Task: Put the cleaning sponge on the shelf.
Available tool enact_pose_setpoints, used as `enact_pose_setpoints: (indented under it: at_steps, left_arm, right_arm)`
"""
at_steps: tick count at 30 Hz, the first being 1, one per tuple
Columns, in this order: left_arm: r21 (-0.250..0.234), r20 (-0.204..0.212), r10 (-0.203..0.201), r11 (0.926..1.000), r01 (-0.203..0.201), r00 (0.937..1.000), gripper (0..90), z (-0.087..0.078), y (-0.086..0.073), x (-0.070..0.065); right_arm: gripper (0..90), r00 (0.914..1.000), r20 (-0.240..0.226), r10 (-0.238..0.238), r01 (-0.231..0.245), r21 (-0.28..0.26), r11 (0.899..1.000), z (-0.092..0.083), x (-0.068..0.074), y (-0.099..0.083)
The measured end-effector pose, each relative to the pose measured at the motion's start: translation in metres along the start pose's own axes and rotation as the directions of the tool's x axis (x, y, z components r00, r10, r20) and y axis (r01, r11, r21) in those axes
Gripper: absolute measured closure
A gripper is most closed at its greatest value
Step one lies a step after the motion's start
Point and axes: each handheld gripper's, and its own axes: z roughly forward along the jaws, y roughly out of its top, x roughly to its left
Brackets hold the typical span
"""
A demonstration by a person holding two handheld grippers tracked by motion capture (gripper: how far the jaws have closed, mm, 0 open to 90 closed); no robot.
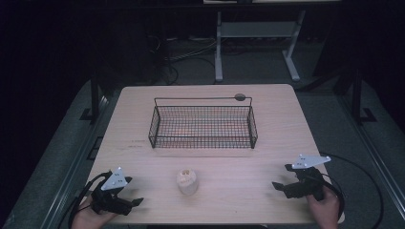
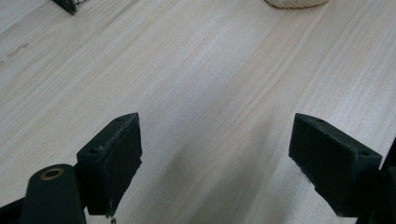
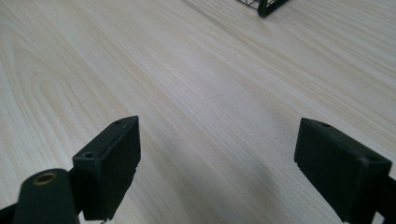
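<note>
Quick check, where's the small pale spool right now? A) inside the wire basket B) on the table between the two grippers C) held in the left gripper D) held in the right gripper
B: the spool stands on the bare table, in front of the basket and apart from it, with the left gripper and right gripper off to either side, both open and holding nothing.

Spool on table, before basket
</note>
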Motion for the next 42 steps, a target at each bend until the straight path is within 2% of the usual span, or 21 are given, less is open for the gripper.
enact_pose_setpoints:
  at_steps: [18,35,42]
  left_arm:
    - [0.014,0.033,0.040,0.9991,-0.040,0.9986,18.2,0.007,0.011,-0.008]
    - [0.020,0.042,0.040,0.9990,-0.041,0.9983,17.3,0.010,0.015,-0.011]
    - [0.032,0.052,0.067,0.9971,-0.068,0.9964,17.3,0.014,0.024,-0.017]
  right_arm:
    - [14.2,0.9999,-0.001,-0.010,0.010,0.002,1.000,0.000,0.002,0.000]
    - [14.2,0.9998,-0.003,-0.018,0.018,0.012,1.000,0.002,0.004,0.002]
    - [14.2,0.9999,-0.004,-0.014,0.014,0.010,1.000,0.002,0.004,0.001]
